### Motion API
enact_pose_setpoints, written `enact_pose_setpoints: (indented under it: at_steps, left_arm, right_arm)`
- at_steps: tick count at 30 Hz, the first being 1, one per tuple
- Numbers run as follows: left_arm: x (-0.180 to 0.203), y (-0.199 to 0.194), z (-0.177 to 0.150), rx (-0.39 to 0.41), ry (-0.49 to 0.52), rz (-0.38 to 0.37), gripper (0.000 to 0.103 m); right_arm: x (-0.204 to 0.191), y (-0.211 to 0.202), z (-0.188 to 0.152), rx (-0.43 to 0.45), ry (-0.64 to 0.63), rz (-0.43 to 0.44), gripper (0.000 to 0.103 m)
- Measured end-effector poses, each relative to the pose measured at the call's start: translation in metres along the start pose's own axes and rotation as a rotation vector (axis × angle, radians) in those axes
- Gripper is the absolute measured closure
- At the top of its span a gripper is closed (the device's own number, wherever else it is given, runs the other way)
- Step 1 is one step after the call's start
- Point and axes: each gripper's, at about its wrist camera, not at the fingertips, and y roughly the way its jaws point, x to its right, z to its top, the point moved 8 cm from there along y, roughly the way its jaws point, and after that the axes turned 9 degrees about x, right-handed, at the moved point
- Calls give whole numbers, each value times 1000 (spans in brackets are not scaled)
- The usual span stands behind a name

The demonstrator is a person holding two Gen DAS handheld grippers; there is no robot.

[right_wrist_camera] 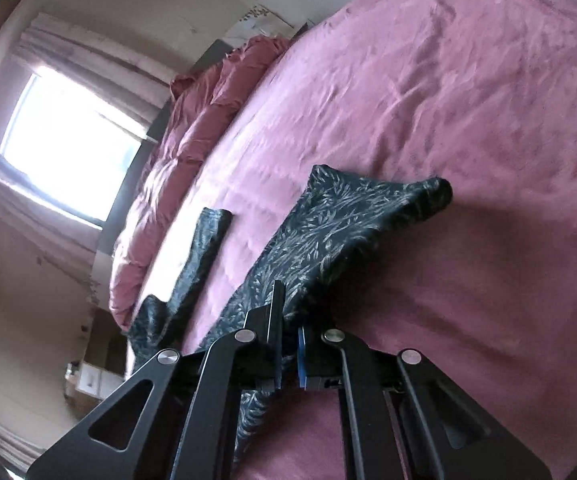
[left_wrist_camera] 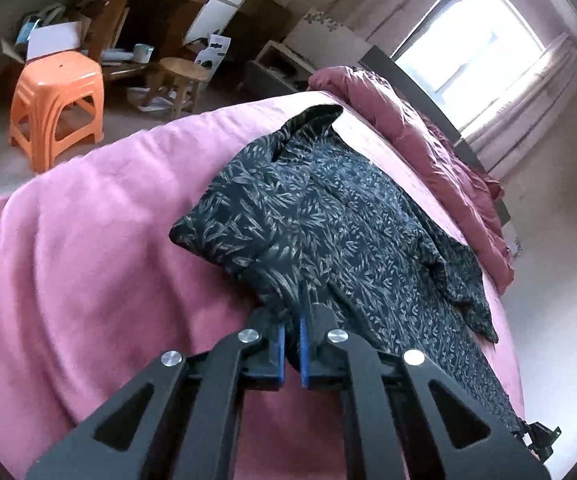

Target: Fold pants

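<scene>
both tools clenched on the pants: left tool (left_wrist_camera: 291, 322) pinching dark leaf-print cloth, right tool (right_wrist_camera: 288, 330) nipping another edge of the same pants (left_wrist_camera: 328, 216). probably the start of a lift to carry one end over for a fold. best done by raising both ends together and level, keeping the cloth between them taut enough to shed wrinkles without tugging it out of the pads. worth watching the loose leg (right_wrist_camera: 196, 256) lying ahead and to the left of the right tool. pants spread forward from the left tool across the pink bed (left_wrist_camera: 88, 240), near end bunched right at the fingertips, far end toward the quilt (left_wrist_camera: 428, 152).
</scene>
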Motion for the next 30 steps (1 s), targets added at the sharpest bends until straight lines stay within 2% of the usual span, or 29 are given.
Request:
enact_pose_setpoints:
  at_steps: [7, 9, 11, 13, 15, 19, 24, 27, 28, 29, 30]
  left_arm:
    - [-20, -22, -14, 16, -1, 17, 99]
    - [-26, -19, -19, 3, -16, 29, 98]
    - [-32, -11, -26, -17, -7, 56, 98]
    - [-31, -8, -30, -11, 57, 86, 98]
    - [-26, -7, -32, -3, 114, 119, 96]
    - [-29, -12, -33, 14, 96, 133, 88]
    - [-22, -40, -21, 150, 89, 143, 52]
    - [-12, -63, -9, 266, 124, 165, 45]
    - [-8, -69, -6, 294, 137, 163, 45]
    - [-3, -75, -2, 323, 150, 165, 44]
    - [3, -79, 1, 342, 158, 162, 43]
  right_arm:
    - [17, -24, 3, 13, 4, -47, 99]
    - [29, -21, -5, -14, 39, -94, 99]
    - [44, -7, -14, -86, 62, -168, 99]
    - [54, 2, -19, -130, 92, -202, 99]
    - [57, 3, -20, -128, 115, -190, 99]
    - [62, -1, -17, -109, 156, -165, 94]
    - [78, -7, -5, -48, 224, -131, 83]
    - [86, -3, 3, -28, 231, -127, 83]
    - [84, -3, 6, -23, 213, -125, 87]
    - [82, -5, 10, -10, 169, -140, 98]
    - [80, -10, 14, 18, 136, -158, 98]
